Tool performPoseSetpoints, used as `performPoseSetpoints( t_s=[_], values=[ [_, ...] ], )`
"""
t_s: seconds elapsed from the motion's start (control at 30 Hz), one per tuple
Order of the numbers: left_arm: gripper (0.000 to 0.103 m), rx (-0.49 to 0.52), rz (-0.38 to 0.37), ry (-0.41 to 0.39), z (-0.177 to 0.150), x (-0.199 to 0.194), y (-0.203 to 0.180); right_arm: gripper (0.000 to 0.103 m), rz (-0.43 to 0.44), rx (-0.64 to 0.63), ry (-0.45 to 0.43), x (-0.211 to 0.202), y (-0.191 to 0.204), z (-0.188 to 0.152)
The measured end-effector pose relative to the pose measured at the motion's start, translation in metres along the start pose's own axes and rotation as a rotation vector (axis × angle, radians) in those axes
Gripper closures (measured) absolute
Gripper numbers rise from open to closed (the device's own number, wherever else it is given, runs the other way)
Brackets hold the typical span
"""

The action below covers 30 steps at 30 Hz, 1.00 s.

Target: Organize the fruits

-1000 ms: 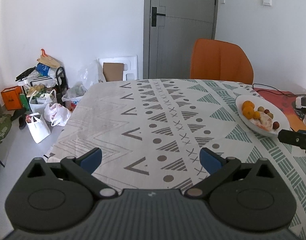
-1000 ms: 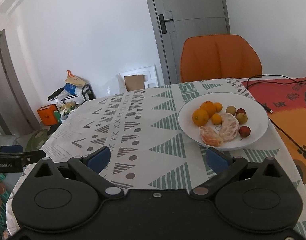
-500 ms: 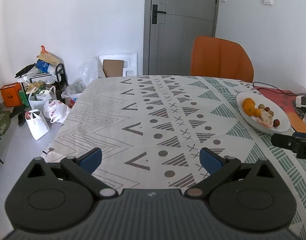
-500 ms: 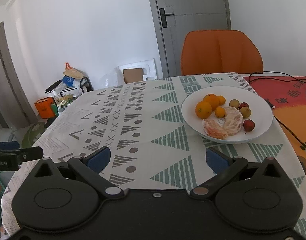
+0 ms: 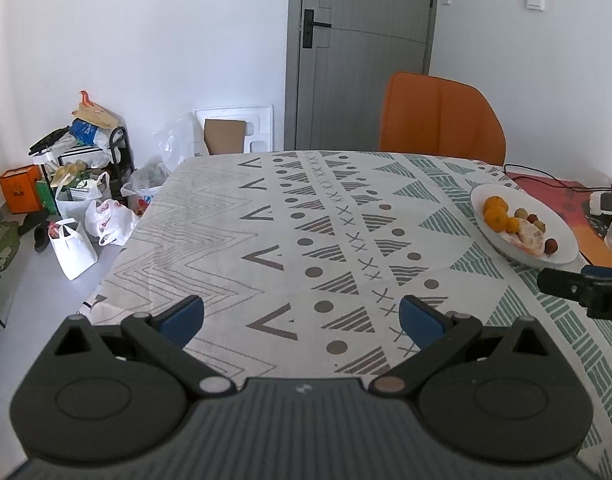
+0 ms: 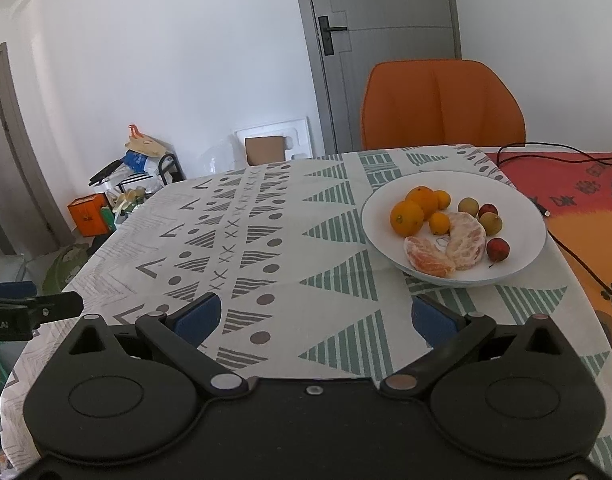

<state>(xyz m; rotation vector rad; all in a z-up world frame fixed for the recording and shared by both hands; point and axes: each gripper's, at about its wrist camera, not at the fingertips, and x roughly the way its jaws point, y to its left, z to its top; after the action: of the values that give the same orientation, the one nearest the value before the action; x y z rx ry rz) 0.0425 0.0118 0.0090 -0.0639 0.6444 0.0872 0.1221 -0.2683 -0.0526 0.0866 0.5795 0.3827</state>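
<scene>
White plate nears cloth's right edge; both tongs (left, right) gape empty.

You've got soft, even daylight in both views, bright on the white walls, with only faint shadows under the plate. Fisheye bends the door and darkens the corners; focus is sharp, no blur

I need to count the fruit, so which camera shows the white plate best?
The right wrist view: the white plate sits near centre, every fruit distinct. The left wrist view shows it small and foreshortened at the right edge.
</scene>
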Motion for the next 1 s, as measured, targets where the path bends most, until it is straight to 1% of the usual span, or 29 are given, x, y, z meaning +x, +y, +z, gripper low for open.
performPoseSetpoints(
  t_s=[1.0],
  values=[
    [0.0, -0.004, -0.01, 0.0, 0.0017, -0.0018, -0.0018, 0.0, 0.004, -0.005, 0.009, 0.0011, 0.0004, -0.0004]
  ],
)
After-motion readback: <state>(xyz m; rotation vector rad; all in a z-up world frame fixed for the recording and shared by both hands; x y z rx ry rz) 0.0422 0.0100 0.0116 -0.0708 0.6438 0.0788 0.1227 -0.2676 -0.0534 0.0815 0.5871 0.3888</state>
